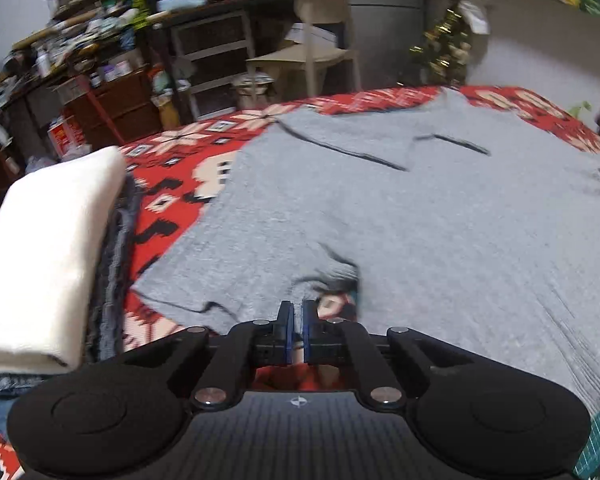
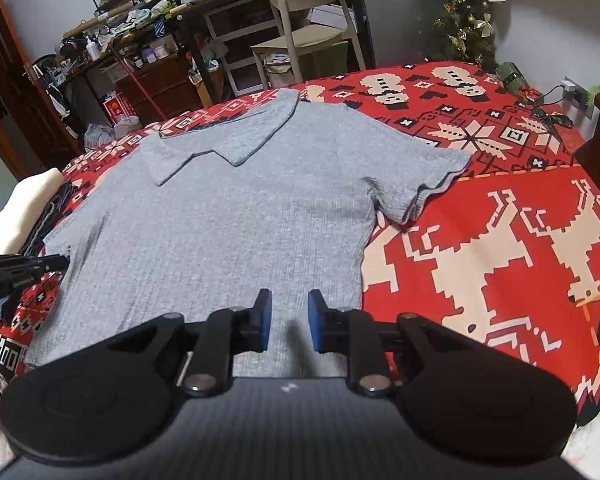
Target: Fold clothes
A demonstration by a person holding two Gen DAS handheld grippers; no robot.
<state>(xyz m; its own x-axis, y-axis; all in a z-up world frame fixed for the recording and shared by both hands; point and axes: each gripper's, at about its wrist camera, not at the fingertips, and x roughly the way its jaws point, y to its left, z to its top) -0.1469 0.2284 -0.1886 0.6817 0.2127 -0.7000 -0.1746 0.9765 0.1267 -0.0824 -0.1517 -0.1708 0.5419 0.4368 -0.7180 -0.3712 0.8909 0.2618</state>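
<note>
A grey ribbed polo shirt [image 2: 228,216] lies spread flat on a red patterned blanket [image 2: 500,240], collar at the far side. It also shows in the left wrist view [image 1: 420,208]. My left gripper [image 1: 298,312] is shut on the shirt's near left hem, which is lifted and bunched at the blue pads. My right gripper [image 2: 289,312] hovers over the near hem, jaws partly open, with nothing between them. The left gripper also shows at the left edge of the right wrist view [image 2: 16,270].
A stack of folded clothes with a white piece on top [image 1: 48,248] sits left of the shirt. Beyond the bed stand a beige chair [image 2: 312,20], cluttered shelves [image 2: 148,40] and a small Christmas tree [image 2: 466,24].
</note>
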